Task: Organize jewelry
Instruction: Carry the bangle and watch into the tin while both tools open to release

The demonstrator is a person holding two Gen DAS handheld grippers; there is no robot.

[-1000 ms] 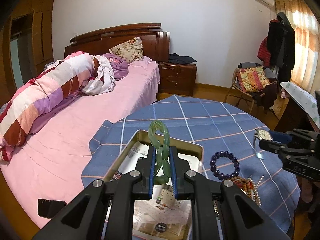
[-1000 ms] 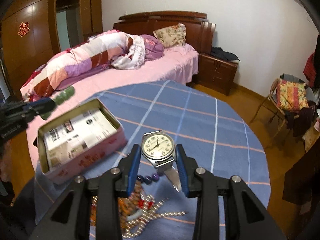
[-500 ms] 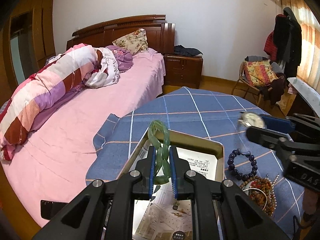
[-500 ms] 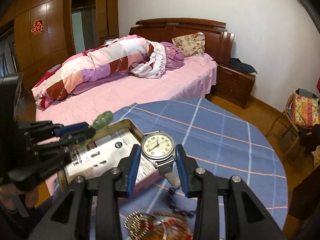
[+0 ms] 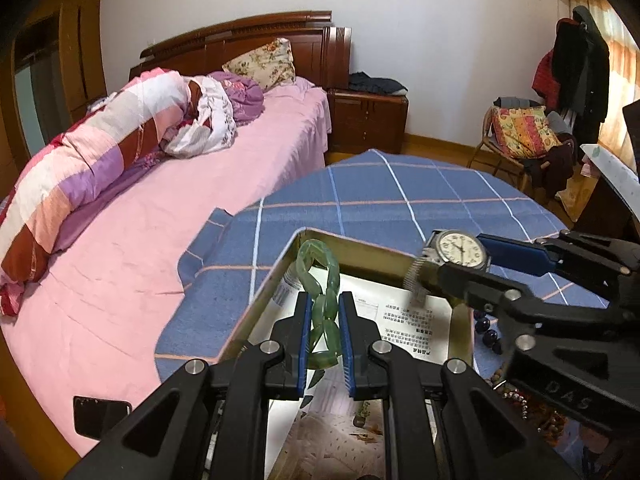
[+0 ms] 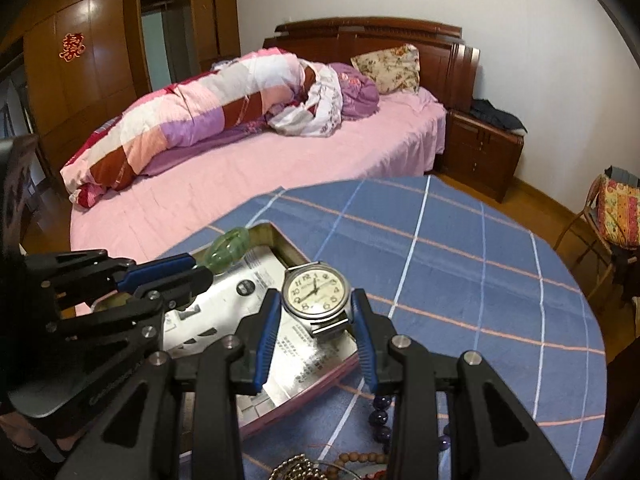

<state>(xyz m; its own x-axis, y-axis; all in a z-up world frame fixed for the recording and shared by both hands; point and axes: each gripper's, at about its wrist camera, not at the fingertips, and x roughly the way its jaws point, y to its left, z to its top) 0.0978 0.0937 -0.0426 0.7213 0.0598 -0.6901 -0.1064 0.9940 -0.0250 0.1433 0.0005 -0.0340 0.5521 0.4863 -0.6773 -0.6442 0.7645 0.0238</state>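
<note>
My left gripper (image 5: 324,312) is shut on a green jade bracelet (image 5: 320,276) and holds it over the far left part of an open metal tin (image 5: 360,246) lined with printed paper. My right gripper (image 6: 316,312) is shut on a silver wristwatch (image 6: 316,294) with a cream dial, held above the tin's right side. The watch (image 5: 460,250) and right gripper (image 5: 476,264) also show in the left wrist view. The left gripper (image 6: 188,270) and bracelet (image 6: 228,246) show in the right wrist view. The tin (image 6: 288,254) sits on a blue checked tablecloth (image 6: 460,264).
Dark purple beads (image 6: 380,412), wooden beads (image 6: 360,460) and a pearl strand (image 6: 296,470) lie on the cloth near the tin. A pink bed (image 5: 168,216) runs along the table's left. A black phone (image 5: 100,416) lies on the bed's edge. A chair (image 5: 520,136) stands at right.
Both grippers have moved in over the tin, the right one leftward with the watch, the left one forward with the bracelet. Both stay shut on their items.
</note>
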